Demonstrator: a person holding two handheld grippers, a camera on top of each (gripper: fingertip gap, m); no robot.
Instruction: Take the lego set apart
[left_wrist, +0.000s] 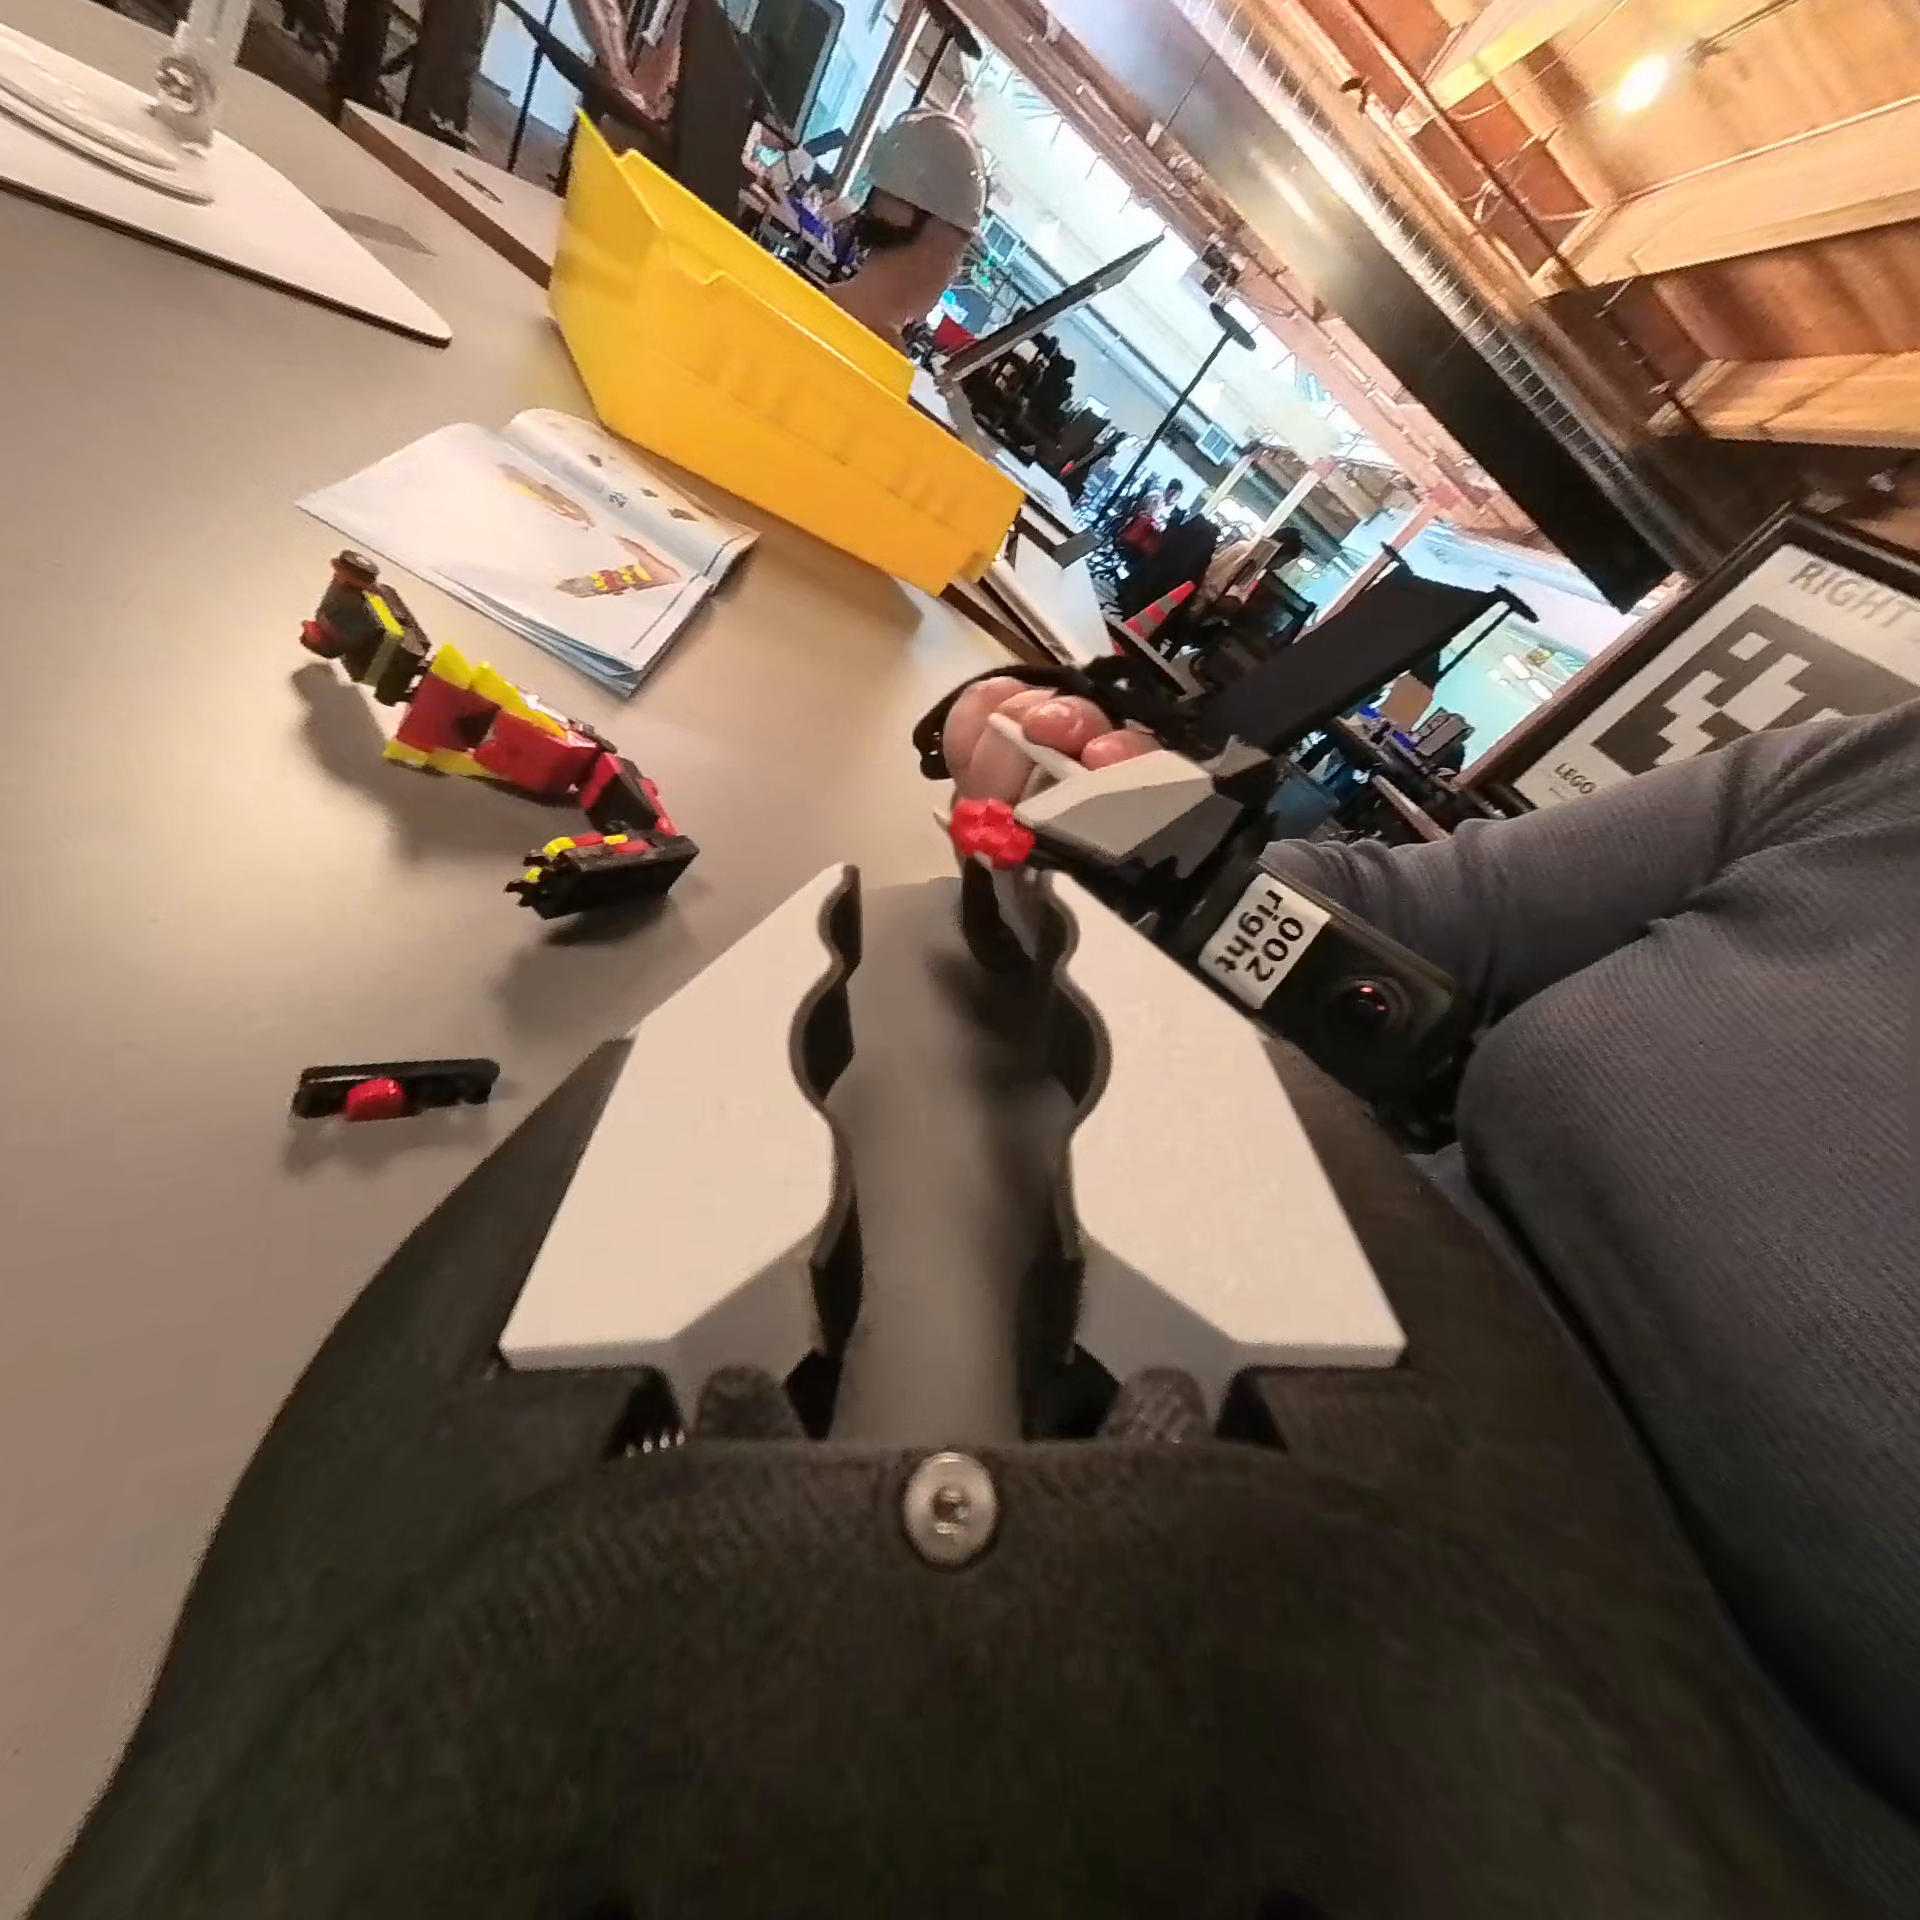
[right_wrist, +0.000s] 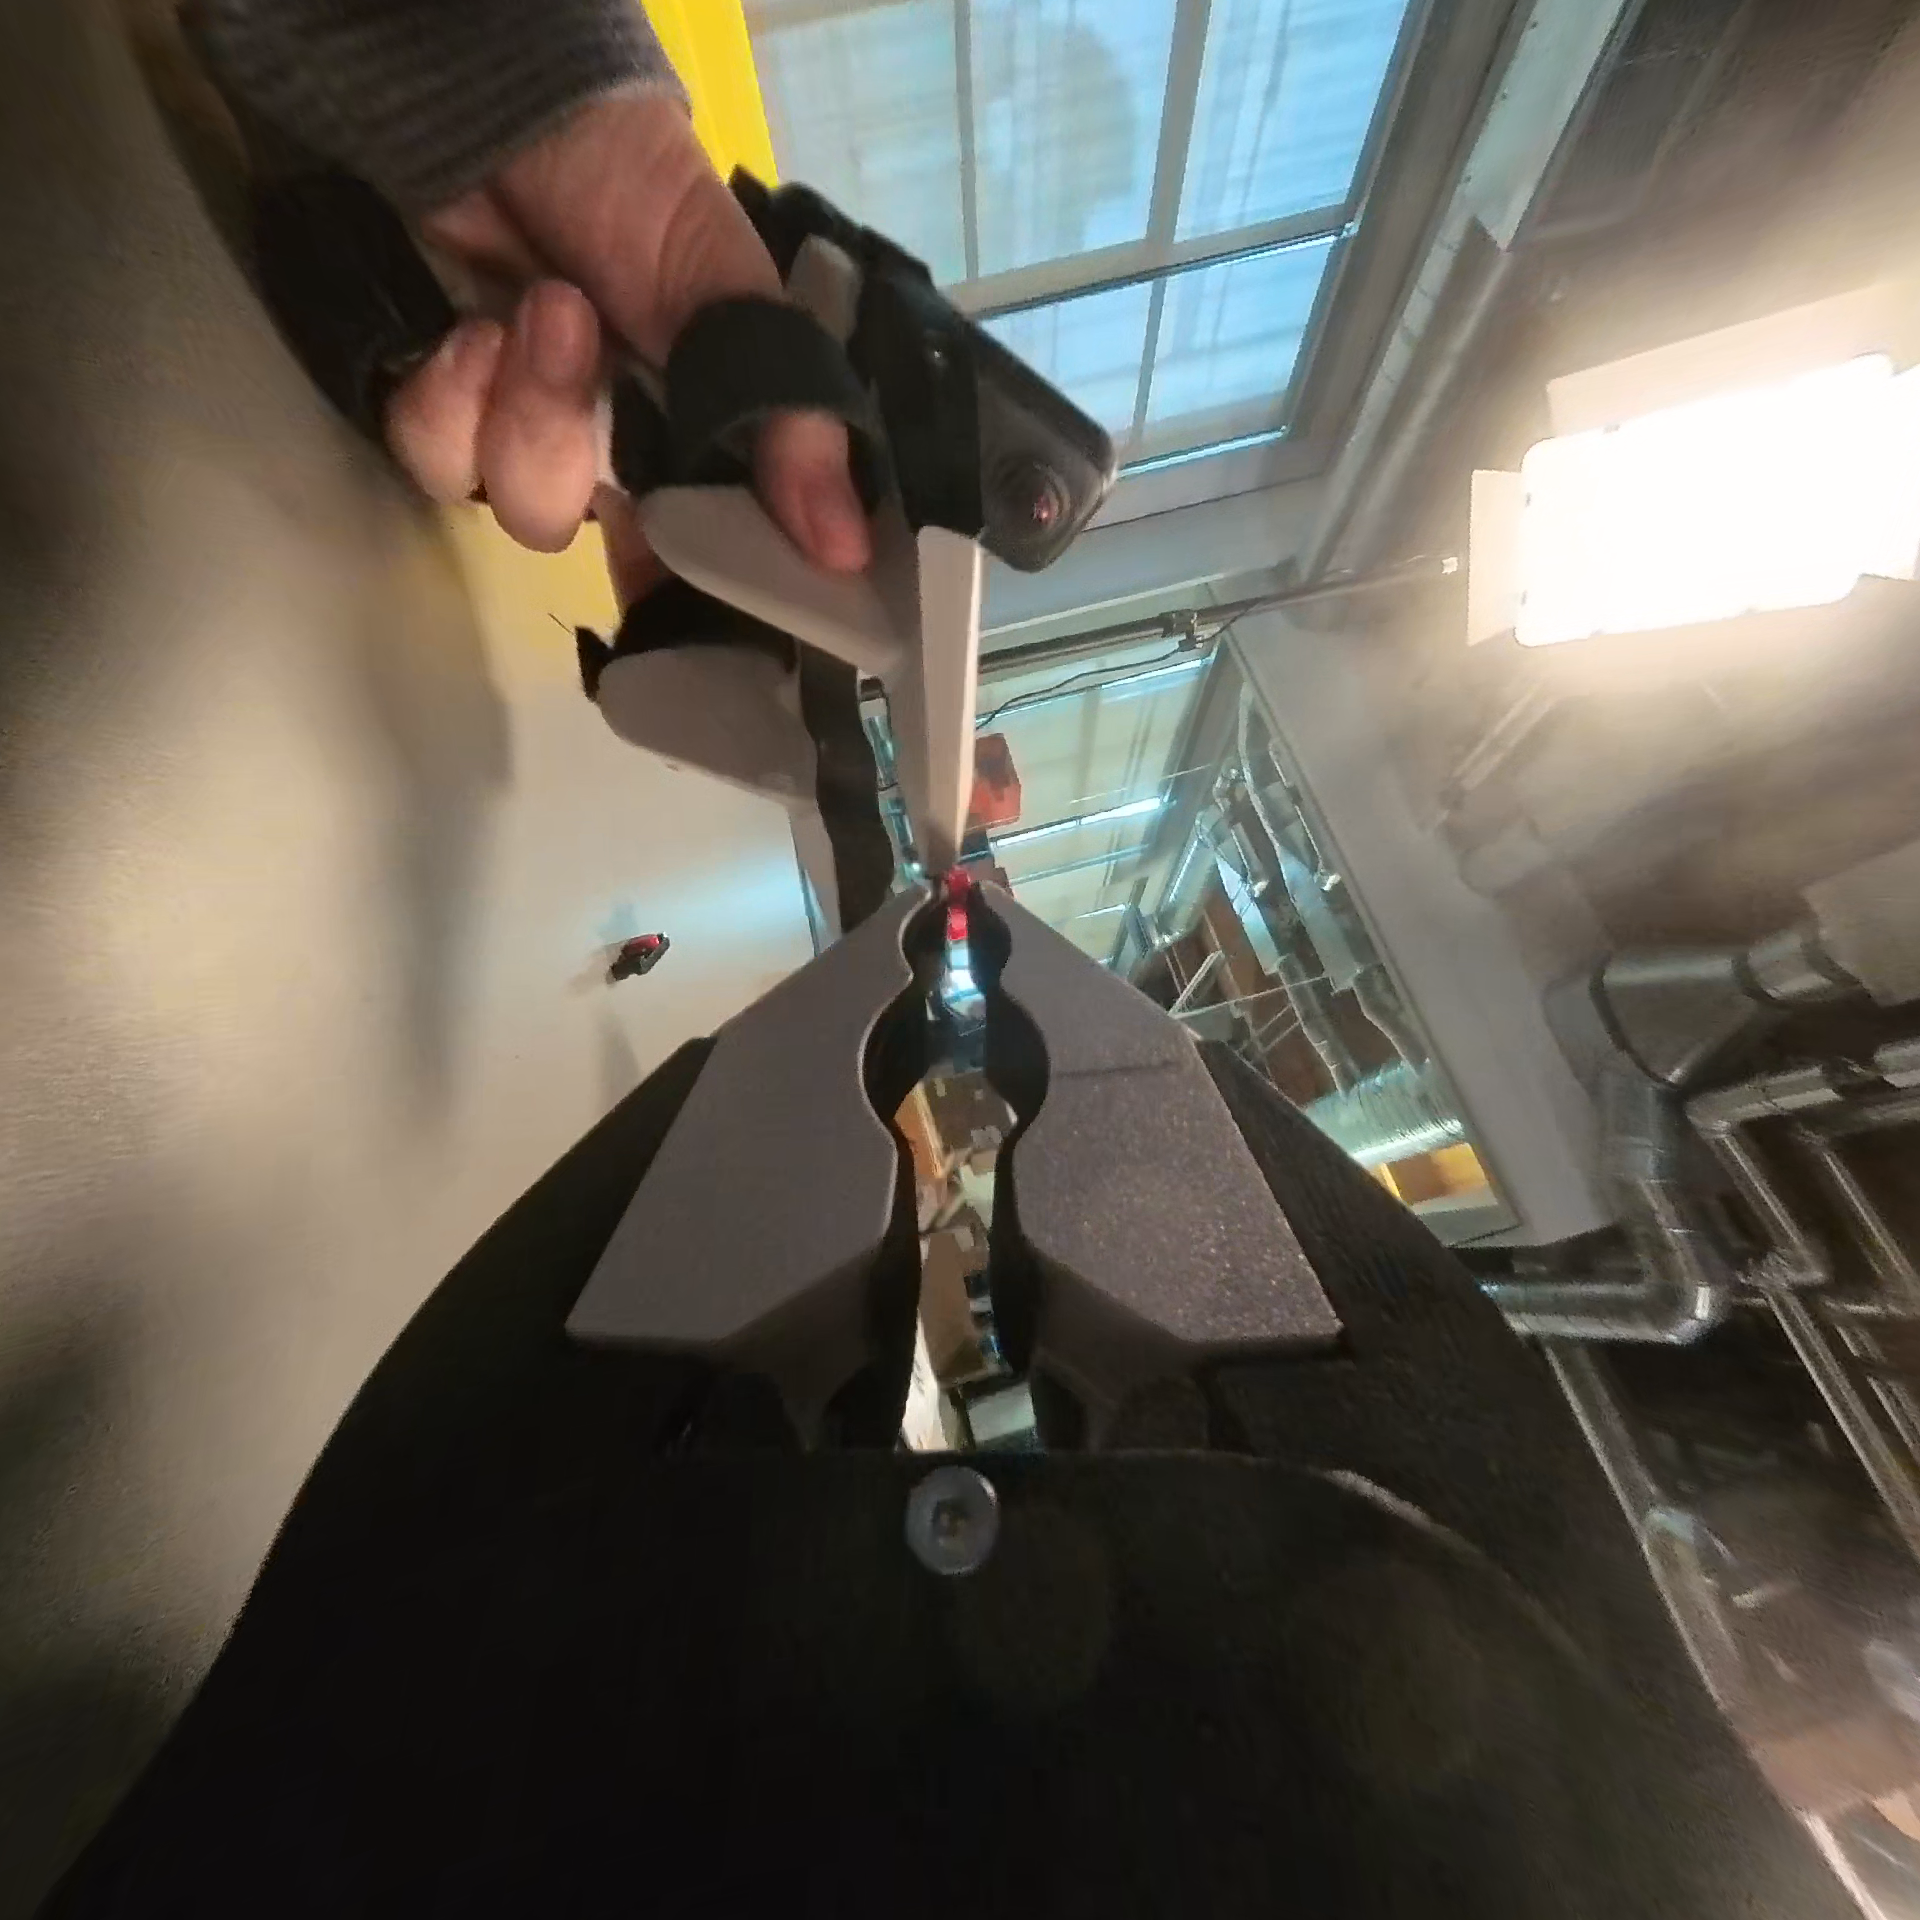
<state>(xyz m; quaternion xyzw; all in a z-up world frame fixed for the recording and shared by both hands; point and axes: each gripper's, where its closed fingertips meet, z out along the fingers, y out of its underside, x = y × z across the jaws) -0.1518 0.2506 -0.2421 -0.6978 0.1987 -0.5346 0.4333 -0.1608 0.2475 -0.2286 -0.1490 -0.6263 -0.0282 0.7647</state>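
The lego model (left_wrist: 499, 727), red, yellow and black, lies on its side on the grey table (left_wrist: 156, 831). A small black-and-red piece (left_wrist: 395, 1086) lies apart from it, nearer me; it also shows in the right wrist view (right_wrist: 639, 956). My right gripper (right_wrist: 956, 904) is shut on a tiny red lego piece (right_wrist: 954, 902) and holds it above the table. In the left wrist view that red piece (left_wrist: 987, 831) sits at the right gripper's (left_wrist: 992, 847) tips, just beyond my left gripper (left_wrist: 945, 899). The left gripper is open and empty, with one of its fingers (right_wrist: 945, 707) close to the red piece.
A yellow bin (left_wrist: 748, 395) stands at the table's far edge with an open instruction booklet (left_wrist: 540, 540) in front of it. A white board (left_wrist: 208, 208) lies at the far left. A person's sleeve (left_wrist: 1714, 1091) fills the right side. Another person sits in the background. The tips of both grippers are at nearly the same place.
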